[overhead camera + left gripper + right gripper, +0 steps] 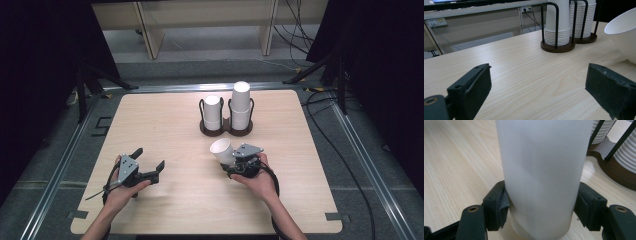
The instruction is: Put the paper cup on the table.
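Left gripper [149, 164], at seven o'clock on the table [165, 200], stands with jaws wide apart and nothing between them; its own view cuts off the tops of both cup stacks and leaves the cup's rim [622, 26] partly out of frame at three o'clock; right gripper [231, 161], near the centre, clamps a white paper cup [222, 150] tilted toward ten o'clock, pads pressing its wall; the two-post cup holder [226, 129] stands at twelve o'clock; no writing is legible.
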The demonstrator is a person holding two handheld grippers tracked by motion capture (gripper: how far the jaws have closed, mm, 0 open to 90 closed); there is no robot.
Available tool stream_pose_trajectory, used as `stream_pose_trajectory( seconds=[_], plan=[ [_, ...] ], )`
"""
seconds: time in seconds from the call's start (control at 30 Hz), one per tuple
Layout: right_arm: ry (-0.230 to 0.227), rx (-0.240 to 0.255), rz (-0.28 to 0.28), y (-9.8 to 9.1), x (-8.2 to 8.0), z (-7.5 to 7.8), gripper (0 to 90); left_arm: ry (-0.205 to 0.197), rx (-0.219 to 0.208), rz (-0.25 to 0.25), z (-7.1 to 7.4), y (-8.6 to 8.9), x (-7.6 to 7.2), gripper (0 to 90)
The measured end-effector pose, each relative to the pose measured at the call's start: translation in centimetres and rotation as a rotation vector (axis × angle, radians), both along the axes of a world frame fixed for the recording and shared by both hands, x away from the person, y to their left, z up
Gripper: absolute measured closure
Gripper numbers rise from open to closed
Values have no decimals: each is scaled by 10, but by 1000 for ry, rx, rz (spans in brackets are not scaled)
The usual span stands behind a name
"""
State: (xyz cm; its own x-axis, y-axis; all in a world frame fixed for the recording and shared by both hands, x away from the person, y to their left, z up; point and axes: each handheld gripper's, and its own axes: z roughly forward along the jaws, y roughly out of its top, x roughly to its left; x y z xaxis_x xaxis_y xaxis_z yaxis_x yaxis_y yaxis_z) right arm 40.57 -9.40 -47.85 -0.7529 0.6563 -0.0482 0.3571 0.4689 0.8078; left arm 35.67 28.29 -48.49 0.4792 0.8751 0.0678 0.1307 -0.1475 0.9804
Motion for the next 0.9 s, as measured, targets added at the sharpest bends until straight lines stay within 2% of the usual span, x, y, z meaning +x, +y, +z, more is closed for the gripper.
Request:
stream_pose_trajectory(
  seconds=[0.1,0.27,0.3,0.33,0.53,0.57,0.9],
  plan=[
    [0,-18,10,1,1,-3,340,-2,4,0,0,1,0,60],
    [1,-16,8,0,-1,-3,337,-2,7,3,-1,0,0,60],
    [1,-16,8,0,-1,-3,337,-14,-1,-1,-2,-1,1,60],
    [0,-20,10,0,-1,-3,335,-3,12,1,-2,-1,0,59],
    [0,-27,13,-1,-1,-3,330,-2,13,-1,-1,-1,0,58],
    [18,-22,6,-2,-3,-3,329,-4,6,-2,-2,-2,0,58],
    [26,-47,15,-4,-4,-10,327,-7,5,-6,-2,-2,0,58]
  ],
)
